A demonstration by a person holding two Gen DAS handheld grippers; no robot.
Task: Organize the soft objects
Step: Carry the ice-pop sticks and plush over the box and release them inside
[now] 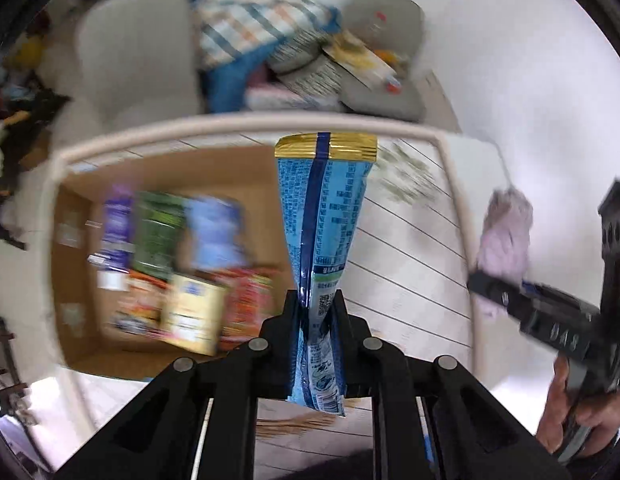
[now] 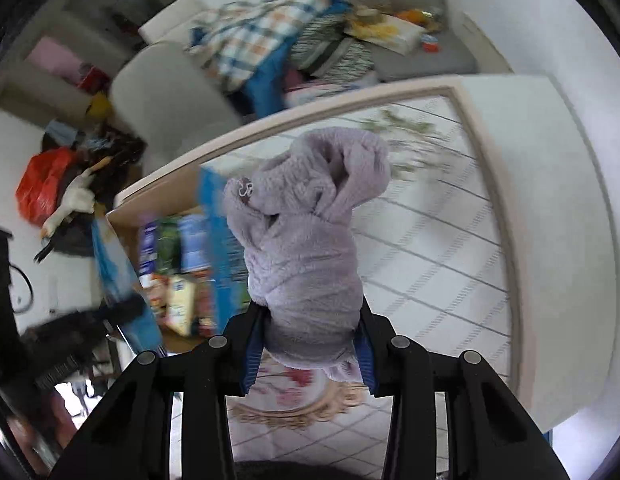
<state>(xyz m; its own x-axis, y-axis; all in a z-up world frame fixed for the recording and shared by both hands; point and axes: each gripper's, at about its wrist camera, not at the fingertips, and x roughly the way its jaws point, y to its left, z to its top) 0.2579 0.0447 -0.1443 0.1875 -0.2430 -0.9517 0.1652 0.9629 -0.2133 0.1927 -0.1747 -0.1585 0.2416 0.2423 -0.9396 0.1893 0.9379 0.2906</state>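
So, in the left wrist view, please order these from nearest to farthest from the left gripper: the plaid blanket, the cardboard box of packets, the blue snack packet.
1. The blue snack packet: clamped in the left gripper itself, sticking forward.
2. The cardboard box of packets: below and to the left, on the table.
3. The plaid blanket: beyond the table's far edge, on the sofa at the top.

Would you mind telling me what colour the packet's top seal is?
Gold, crossed by a blue stripe; clearest in the left wrist view.
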